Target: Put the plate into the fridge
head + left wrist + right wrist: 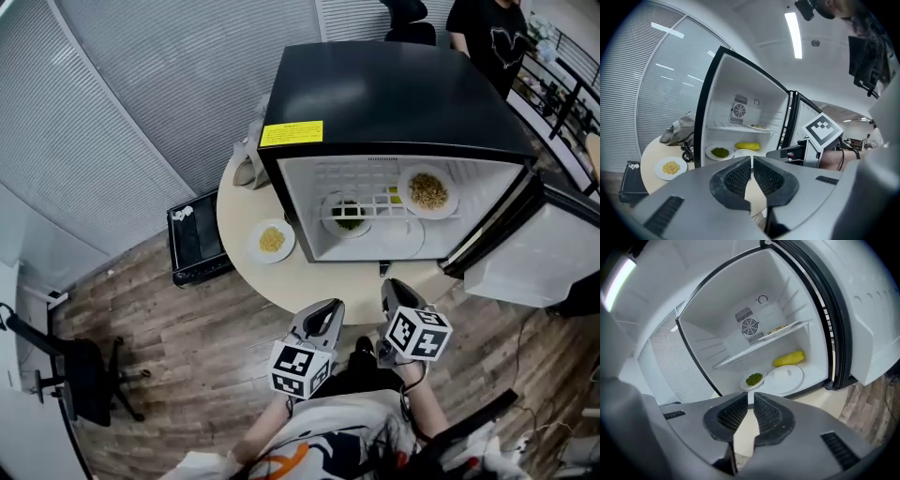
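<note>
Round table (319, 281): plate (272, 240) outside fridge (394, 94), likely stiff, breakable; best gripped at rim. Left claw (328, 307) and right claw (392, 287) closed, empty.

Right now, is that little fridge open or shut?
Open. The door is swung out to the right, and a plate of greens shows inside the fridge.
</note>
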